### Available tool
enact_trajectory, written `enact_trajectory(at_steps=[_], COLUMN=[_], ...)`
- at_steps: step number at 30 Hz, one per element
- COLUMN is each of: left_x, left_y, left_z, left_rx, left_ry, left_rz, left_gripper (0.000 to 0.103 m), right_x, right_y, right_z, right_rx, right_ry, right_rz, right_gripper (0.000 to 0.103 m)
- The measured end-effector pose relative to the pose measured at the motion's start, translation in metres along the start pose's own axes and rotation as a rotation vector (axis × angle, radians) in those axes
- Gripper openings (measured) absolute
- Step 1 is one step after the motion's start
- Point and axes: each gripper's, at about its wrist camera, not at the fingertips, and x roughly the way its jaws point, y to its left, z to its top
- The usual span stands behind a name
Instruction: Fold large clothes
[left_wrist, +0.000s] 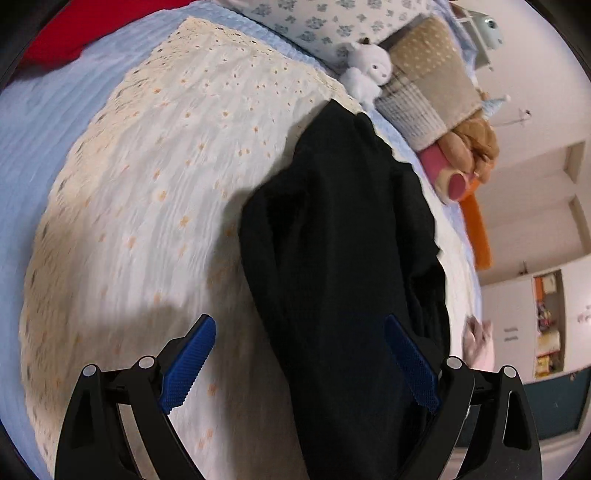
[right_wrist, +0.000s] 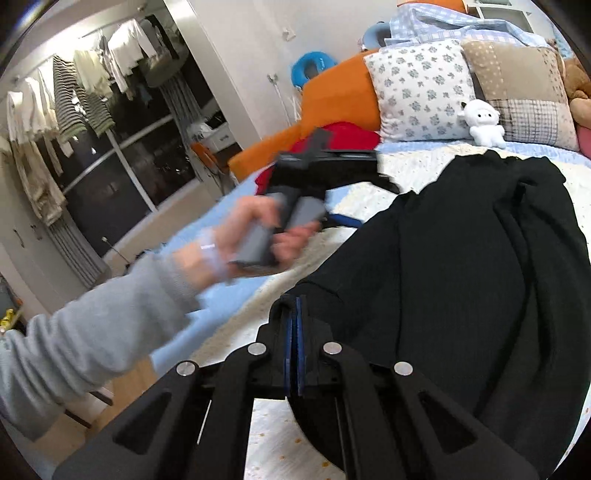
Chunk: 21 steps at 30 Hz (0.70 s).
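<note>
A large black garment (left_wrist: 343, 236) lies lengthwise on a cream flowered blanket (left_wrist: 147, 177) on the bed. My left gripper (left_wrist: 299, 339) is open above the garment's near end, its blue pads (left_wrist: 188, 362) spread wide, holding nothing. In the right wrist view the garment (right_wrist: 461, 251) is bunched in long folds. My right gripper (right_wrist: 294, 314) is shut on a raised edge of the black garment at its near left corner. The left gripper (right_wrist: 325, 162) shows blurred, held by a hand in a grey sleeve, over the bed.
Pillows (right_wrist: 421, 88), a white plush toy (right_wrist: 482, 123) and a brown plush (left_wrist: 469, 144) line the head of the bed. A red cloth (right_wrist: 343, 136) and orange bed frame (right_wrist: 332, 96) lie behind. Clothes hang by the window (right_wrist: 85, 92).
</note>
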Motion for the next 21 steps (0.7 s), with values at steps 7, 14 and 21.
enact_trajectory(at_steps=[7, 14, 21], left_x=[0.028, 0.022, 0.03], left_y=[-0.024, -0.067, -0.194], left_z=[0.04, 0.039, 0.014], left_rx=[0.027, 0.067, 0.309], left_ry=[-0.045, -0.074, -0.064], left_rz=[0.141, 0.077, -0.044], left_gripper=[0.046, 0.014, 0.014], right_x=[-0.004, -0.015, -0.062], right_y=[-0.009, -0.025, -0.043], right_z=[0.005, -0.006, -0.04], right_rx=[0.022, 0.108, 0.25], right_ry=[-0.013, -0.034, -0.1], right_rz=[0.027, 0.087, 0.106], right_gripper=[0.003, 0.003, 0.003])
